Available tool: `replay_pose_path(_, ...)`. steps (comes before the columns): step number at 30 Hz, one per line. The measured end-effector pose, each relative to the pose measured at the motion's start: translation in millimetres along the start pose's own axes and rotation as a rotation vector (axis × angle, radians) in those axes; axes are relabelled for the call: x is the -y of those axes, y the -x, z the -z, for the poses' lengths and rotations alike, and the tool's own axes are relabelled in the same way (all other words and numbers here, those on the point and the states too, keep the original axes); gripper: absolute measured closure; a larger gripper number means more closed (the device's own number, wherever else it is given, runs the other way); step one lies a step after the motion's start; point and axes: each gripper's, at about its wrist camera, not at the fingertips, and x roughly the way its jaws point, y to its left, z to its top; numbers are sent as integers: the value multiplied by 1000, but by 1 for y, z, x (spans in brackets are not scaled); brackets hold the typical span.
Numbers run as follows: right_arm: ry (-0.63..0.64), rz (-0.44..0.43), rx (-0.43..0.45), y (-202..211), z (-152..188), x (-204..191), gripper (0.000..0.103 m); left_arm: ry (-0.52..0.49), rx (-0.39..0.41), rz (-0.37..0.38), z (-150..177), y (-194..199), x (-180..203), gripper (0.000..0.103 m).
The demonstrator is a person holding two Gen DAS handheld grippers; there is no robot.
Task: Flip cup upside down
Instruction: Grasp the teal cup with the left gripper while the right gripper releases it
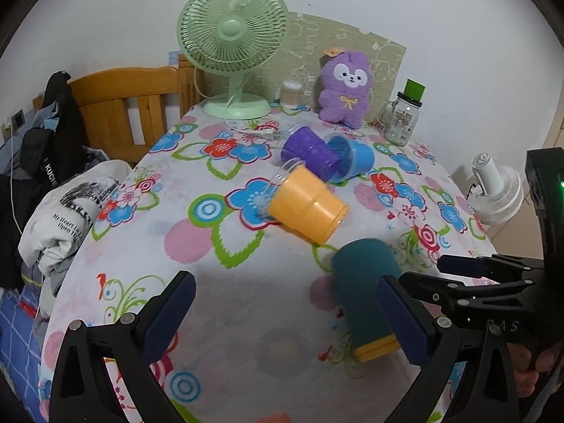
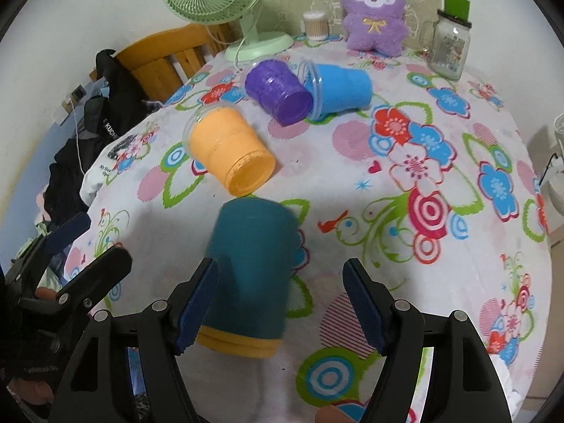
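Teal cup (image 2: pixel 252 264) low-centre in the right wrist view, upside down on the bench (image 2: pixel 352 183), long axis upright, between right gripper's (image 2: pixel 285 303) wide jaws; left gripper (image 1: pixel 285 317) likewise wide, beside it.

Teal cup (image 2: pixel 252 264) with yellow band, orange cup (image 2: pixel 229 151), purple cup (image 2: pixel 278 88), flowered tablecloth (image 2: pixel 405 211).
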Motion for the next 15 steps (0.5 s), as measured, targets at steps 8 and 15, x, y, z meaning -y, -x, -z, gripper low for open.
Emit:
replay_pose_path(8, -15, 34, 87, 33, 4, 21, 24, -44, 10, 20, -14, -4, 26, 0)
replay_pose_path(15, -34, 115, 127, 53, 15, 47, 17, -84, -20, 61, -25, -18, 52, 0)
